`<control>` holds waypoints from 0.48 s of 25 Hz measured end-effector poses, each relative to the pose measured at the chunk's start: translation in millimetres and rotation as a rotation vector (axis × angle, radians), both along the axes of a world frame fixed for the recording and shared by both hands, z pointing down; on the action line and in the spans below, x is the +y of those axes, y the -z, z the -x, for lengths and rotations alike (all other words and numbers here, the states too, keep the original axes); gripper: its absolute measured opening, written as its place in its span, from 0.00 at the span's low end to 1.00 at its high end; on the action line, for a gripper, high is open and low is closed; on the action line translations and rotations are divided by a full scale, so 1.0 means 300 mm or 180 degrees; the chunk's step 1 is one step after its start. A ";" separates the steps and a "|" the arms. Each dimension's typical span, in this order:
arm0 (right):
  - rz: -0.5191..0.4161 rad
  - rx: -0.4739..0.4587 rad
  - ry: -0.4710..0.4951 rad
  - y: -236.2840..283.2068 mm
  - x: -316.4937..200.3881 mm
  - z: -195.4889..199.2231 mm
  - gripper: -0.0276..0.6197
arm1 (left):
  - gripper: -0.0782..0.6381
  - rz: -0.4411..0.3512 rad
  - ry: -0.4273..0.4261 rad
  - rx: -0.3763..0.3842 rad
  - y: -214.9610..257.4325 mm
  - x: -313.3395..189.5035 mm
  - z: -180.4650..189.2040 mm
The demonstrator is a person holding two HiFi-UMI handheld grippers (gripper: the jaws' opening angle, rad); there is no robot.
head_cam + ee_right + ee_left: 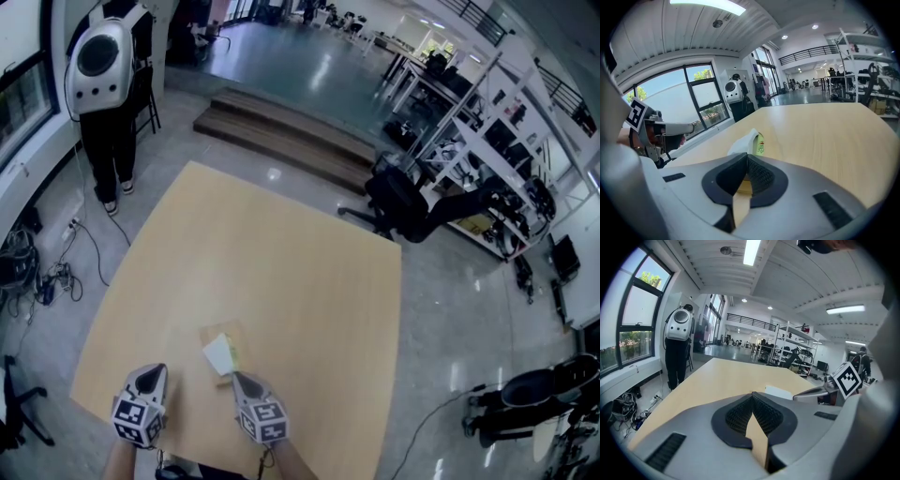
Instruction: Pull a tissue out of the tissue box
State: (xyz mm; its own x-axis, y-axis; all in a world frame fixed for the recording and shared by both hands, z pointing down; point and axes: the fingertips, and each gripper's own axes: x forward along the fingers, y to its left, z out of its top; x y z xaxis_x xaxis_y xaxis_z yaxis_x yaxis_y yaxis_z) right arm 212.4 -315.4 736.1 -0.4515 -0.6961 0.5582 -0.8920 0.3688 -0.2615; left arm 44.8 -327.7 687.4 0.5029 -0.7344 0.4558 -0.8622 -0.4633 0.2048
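One tissue box [221, 333] on table [281, 253], glossy floor [450, 309].

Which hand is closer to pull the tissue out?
Right. The right gripper has its closed tips right at the tissue sticking out of the tissue box. The left gripper sits off to the side, away from the box.

A big, light brown wooden table [281, 272] is stretching out ahead of both pairs of jaws. Its top is looking smooth and flat, and a small spot of light is shining near its far edge. One little tissue box [217, 333] is lying flat on it. The box is sitting right at the jaw tips of the right gripper [235, 376], a little to the right of the jaws of the left gripper [155, 368]. A white tissue [218, 354] is poking up from the box.
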 end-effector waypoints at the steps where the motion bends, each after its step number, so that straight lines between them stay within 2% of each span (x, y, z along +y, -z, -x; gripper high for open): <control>1: -0.0007 0.0003 0.0000 0.003 0.000 0.000 0.05 | 0.12 -0.0006 -0.0002 0.0007 0.000 0.000 0.001; 12: -0.0102 0.0017 -0.0031 0.046 0.003 -0.001 0.05 | 0.12 -0.0099 -0.0028 0.0029 0.046 -0.008 0.006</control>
State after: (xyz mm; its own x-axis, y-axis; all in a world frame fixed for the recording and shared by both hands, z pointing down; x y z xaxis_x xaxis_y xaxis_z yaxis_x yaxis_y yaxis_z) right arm 212.8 -314.5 722.2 -0.4418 -0.7181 0.5378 -0.8968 0.3683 -0.2449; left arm 43.0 -330.0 673.5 0.5134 -0.7436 0.4283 -0.8562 -0.4771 0.1980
